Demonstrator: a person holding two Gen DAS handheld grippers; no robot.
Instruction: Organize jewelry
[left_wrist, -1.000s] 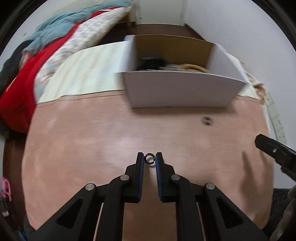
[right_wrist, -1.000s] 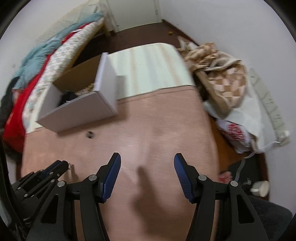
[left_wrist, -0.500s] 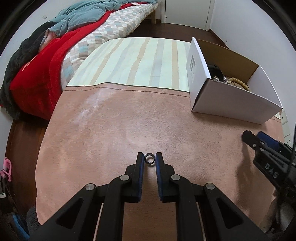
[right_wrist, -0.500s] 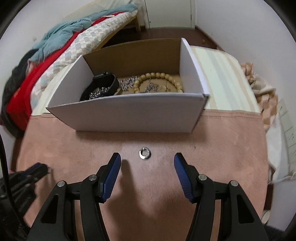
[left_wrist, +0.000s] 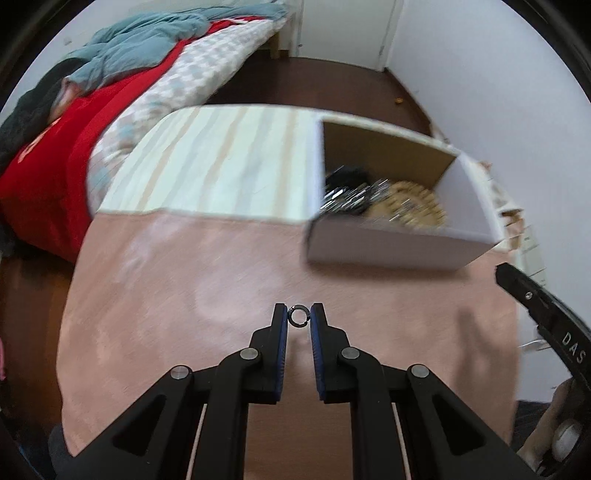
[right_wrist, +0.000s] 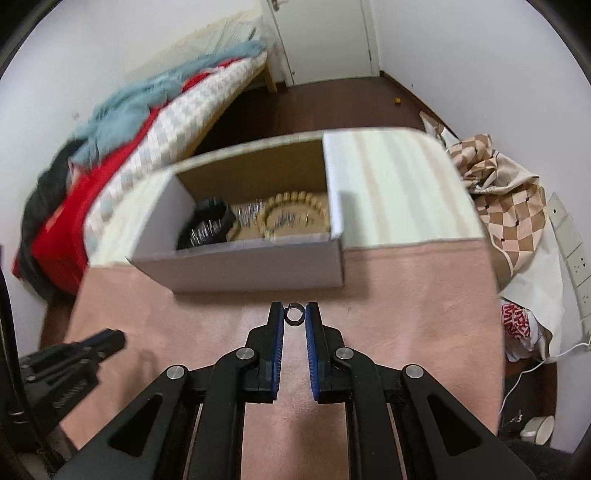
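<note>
Covering most of each frame, the pink suede-like table (right_wrist: 406, 280) carries one white cardboard box with a brown inside (right_wrist: 240, 264), which sits in the middle of the right wrist view and at centre right of the left wrist view (left_wrist: 388, 251). Inside it lie one pale wooden bead bracelet (right_wrist: 295, 212), one black band (right_wrist: 207, 221) and some silvery chain pieces too blurred to count. Two small dark open rings show, one per tool. The left tool (left_wrist: 298, 316) is clenched on its small dark metal ring (left_wrist: 297, 316), and the right tool (right_wrist: 294, 314) likewise pinches a matching ring (right_wrist: 294, 314) at its tips. The box lies straight ahead and just above the right tool, which looks the nearer; from the left it lies up and rightward.
</note>
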